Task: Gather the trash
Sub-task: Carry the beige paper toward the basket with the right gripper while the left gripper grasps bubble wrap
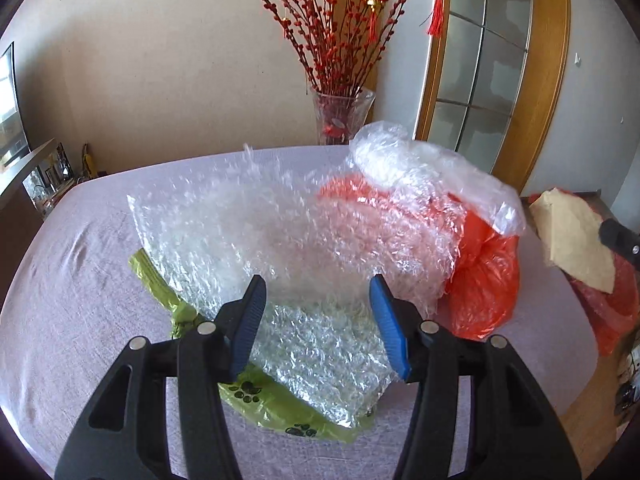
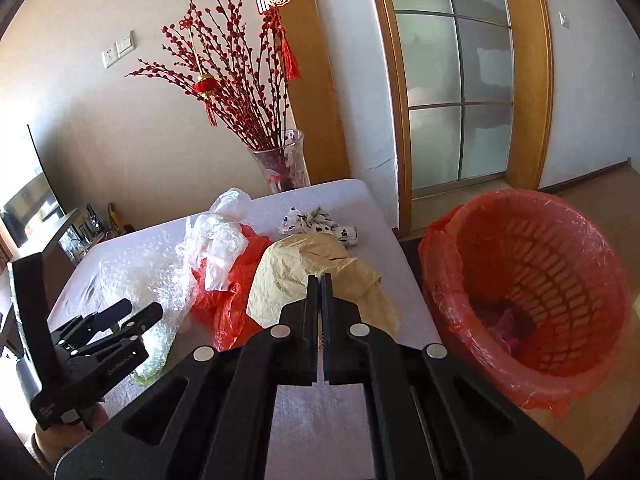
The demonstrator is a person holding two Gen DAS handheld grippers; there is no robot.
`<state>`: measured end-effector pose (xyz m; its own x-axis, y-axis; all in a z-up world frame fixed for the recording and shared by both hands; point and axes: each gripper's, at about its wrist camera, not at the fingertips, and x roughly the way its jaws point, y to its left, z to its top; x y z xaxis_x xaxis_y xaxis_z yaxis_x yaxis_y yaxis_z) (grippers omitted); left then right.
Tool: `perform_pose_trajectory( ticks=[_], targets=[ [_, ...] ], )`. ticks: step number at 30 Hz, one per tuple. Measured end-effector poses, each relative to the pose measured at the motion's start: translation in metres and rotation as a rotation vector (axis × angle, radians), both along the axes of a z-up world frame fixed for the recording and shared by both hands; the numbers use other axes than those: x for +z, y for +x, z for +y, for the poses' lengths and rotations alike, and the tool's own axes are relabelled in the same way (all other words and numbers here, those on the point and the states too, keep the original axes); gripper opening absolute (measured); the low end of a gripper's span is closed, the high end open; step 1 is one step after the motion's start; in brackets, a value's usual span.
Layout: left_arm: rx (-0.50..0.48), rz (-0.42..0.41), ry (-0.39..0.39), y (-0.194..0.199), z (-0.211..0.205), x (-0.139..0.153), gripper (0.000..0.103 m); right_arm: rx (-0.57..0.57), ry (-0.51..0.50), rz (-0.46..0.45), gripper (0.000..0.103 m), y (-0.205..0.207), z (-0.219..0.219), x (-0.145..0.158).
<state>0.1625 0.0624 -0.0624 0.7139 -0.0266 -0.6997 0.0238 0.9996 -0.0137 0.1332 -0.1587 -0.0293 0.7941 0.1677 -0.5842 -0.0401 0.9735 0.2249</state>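
In the left wrist view my left gripper point(image 1: 318, 292) is open, its blue pads either side of a sheet of bubble wrap point(image 1: 256, 236) lying on a green paw-print bag point(image 1: 256, 394). A red plastic bag point(image 1: 484, 280) with clear plastic film point(image 1: 432, 164) on it lies to the right. In the right wrist view my right gripper point(image 2: 320, 280) is shut on a beige plastic bag point(image 2: 304, 276) on the table. The left gripper point(image 2: 120, 316) shows at lower left over the bubble wrap point(image 2: 140, 268). A red-lined trash basket point(image 2: 532, 280) stands right of the table, with pink scraps inside.
The table point(image 2: 312, 420) has a pale cloth. A black-and-white patterned wrapper point(image 2: 316, 224) lies near its far edge. A glass vase point(image 2: 284, 164) with red branches stands behind the table against the wall. A glass door point(image 2: 456, 80) is at the right, shelves at far left.
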Motion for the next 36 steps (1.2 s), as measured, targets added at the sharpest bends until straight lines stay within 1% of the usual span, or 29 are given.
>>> perform_pose_trajectory(
  ticks=[2,4,5,6,7,10,12,17,18,19,20,21,22,25,27,29,30,31,34,36],
  targets=[
    [0.001,0.001,0.021,0.0,-0.003,-0.003,0.05,0.0,0.006,0.0,0.002,-0.001,-0.002,0.0],
    [0.004,0.001,0.046,0.0,-0.007,-0.004,0.022,0.0,0.013,-0.001,0.002,-0.003,-0.002,0.001],
    [0.001,0.007,0.042,0.001,-0.006,-0.006,0.017,0.0,0.015,-0.003,0.002,-0.004,-0.002,0.002],
    [-0.003,0.015,0.032,0.002,-0.005,-0.008,0.006,0.001,0.018,-0.003,0.002,-0.004,-0.002,0.002],
    [-0.005,0.02,0.027,0.003,-0.004,-0.01,0.002,0.001,0.02,-0.004,0.002,-0.005,-0.003,0.002],
    [-0.012,0.006,0.029,-0.001,-0.002,-0.01,0.002,0.0,0.029,-0.006,0.002,-0.007,-0.004,0.003],
    [-0.008,-0.013,0.002,-0.007,0.003,-0.006,0.002,-0.002,0.034,-0.009,0.002,-0.008,-0.006,0.003],
    [0.007,-0.082,-0.064,-0.021,0.021,0.015,0.003,-0.004,0.039,-0.013,0.002,-0.011,-0.007,0.004],
    [0.02,-0.096,-0.077,-0.022,0.026,0.019,0.007,-0.003,0.04,-0.012,0.002,-0.01,-0.008,0.004],
    [0.036,-0.107,-0.089,-0.022,0.031,0.023,0.023,-0.003,0.042,-0.01,0.002,-0.01,-0.008,0.004],
    [0.052,-0.113,-0.096,-0.02,0.036,0.025,0.036,-0.003,0.046,-0.007,0.002,-0.01,-0.008,0.003],
    [0.064,-0.117,-0.097,-0.017,0.038,0.027,0.053,-0.002,0.052,-0.004,0.002,-0.01,-0.008,0.002],
    [0.063,-0.111,-0.091,-0.013,0.038,0.028,0.055,-0.001,0.059,0.0,0.002,-0.01,-0.008,0.001],
    [0.042,-0.071,-0.033,0.001,0.028,0.021,0.056,0.003,0.077,0.014,0.002,-0.009,-0.008,-0.003],
    [0.039,-0.02,0.029,0.008,0.021,0.008,0.056,0.005,0.084,0.02,0.002,-0.009,-0.007,-0.004],
    [0.042,0.004,0.057,0.014,0.017,-0.002,0.056,0.007,0.084,0.02,0.002,-0.01,-0.007,-0.004],
    [0.043,0.005,0.067,0.012,0.017,-0.005,0.054,0.009,0.083,0.021,0.002,-0.01,-0.006,-0.004],
    [0.041,0.0,0.075,0.01,0.015,-0.006,0.045,0.01,0.083,0.021,0.002,-0.01,-0.007,-0.004],
    [0.025,-0.015,0.064,0.006,0.012,-0.004,0.028,0.013,0.083,0.022,0.002,-0.011,-0.006,-0.004],
    [0.018,-0.031,0.053,0.003,0.013,0.0,0.023,0.012,0.084,0.021,0.002,-0.011,-0.006,-0.004]
  ],
)
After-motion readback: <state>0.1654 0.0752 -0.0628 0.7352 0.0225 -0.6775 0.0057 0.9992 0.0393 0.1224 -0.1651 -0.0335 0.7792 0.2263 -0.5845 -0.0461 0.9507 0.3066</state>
